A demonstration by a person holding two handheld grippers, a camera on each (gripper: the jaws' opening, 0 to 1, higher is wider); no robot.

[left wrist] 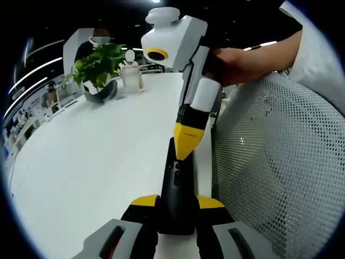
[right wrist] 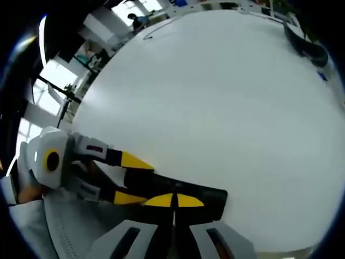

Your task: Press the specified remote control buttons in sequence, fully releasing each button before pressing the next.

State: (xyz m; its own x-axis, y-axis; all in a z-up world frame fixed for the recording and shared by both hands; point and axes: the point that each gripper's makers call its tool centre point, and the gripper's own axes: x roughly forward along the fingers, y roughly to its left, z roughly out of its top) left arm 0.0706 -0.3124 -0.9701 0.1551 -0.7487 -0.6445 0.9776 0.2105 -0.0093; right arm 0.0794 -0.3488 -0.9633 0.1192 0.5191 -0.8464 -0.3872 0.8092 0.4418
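Left gripper view, risk: your left claw (left wrist: 175, 208) clamps the near end of the remote (left wrist: 178, 183); if the right claw (left wrist: 186, 141) bears down hard, the far end may tip or slide in that grip.
Left gripper view, remote: black, slim, lying along the white worktop (left wrist: 91, 167) near its edge, beside a mesh chair back (left wrist: 280, 162); small buttons show just below the yellow tip.
Left gripper view, right claw: jaws together, tip on the remote's upper face.
Right gripper view, risk: your closed right claw (right wrist: 173, 200) hides the button, so you may strike a neighbour.
Right gripper view, remote: dark bar at the worktop edge, held by the left claw (right wrist: 141, 181).
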